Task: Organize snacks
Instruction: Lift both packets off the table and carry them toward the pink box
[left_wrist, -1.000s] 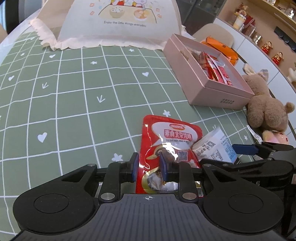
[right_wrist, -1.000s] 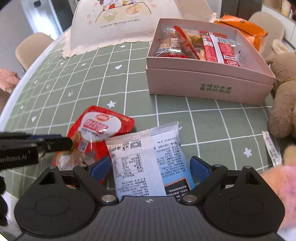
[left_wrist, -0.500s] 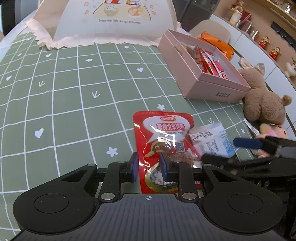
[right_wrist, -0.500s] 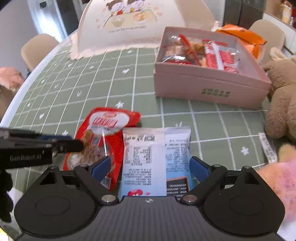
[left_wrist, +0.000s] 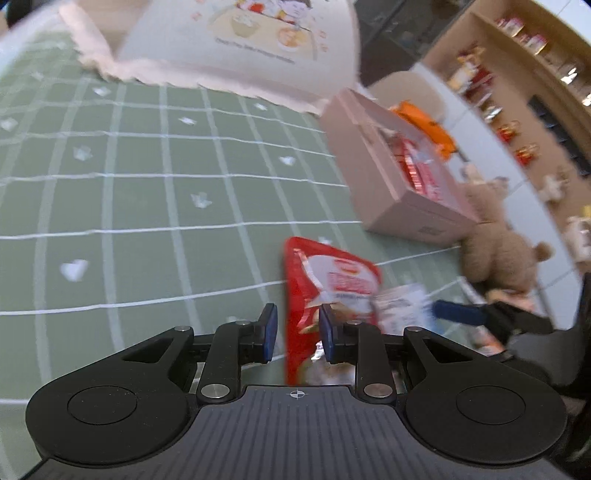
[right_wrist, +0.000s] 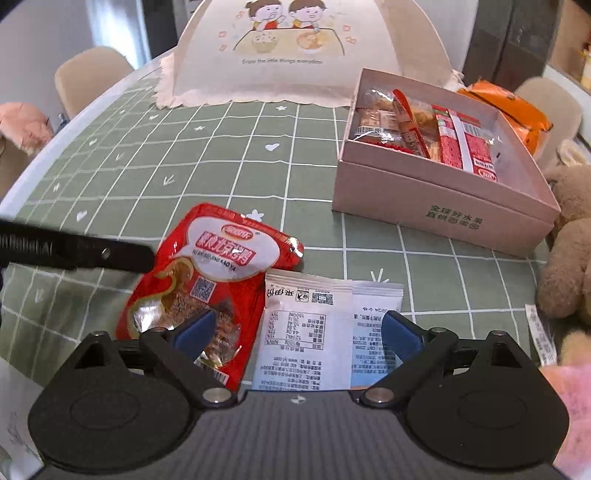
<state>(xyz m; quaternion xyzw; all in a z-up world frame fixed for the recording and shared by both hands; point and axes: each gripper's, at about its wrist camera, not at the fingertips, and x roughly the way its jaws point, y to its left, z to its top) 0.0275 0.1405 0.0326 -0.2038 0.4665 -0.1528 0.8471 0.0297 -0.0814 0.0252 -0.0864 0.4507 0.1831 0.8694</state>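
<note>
A red snack pouch (right_wrist: 207, 280) lies on the green checked tablecloth; it also shows in the left wrist view (left_wrist: 325, 291). My left gripper (left_wrist: 294, 332) has its fingers narrowly apart around the pouch's left edge, and the view is tilted and blurred. A white and blue packet (right_wrist: 317, 332) lies flat beside the pouch, between the wide-open fingers of my right gripper (right_wrist: 297, 332). A pink box (right_wrist: 443, 206) holding several snacks stands at the far right; it also shows in the left wrist view (left_wrist: 402, 206).
A white mesh food cover (right_wrist: 295, 55) stands at the back. A brown plush bear (right_wrist: 569, 258) and a pink plush lie right of the box. An orange bag (right_wrist: 509, 107) lies behind the box. Chairs stand around the table edge.
My left gripper has tilted and swung, so the red pouch now sits slanted between its fingers. The right gripper has pulled back and up; the packet lies farther ahead of it.
</note>
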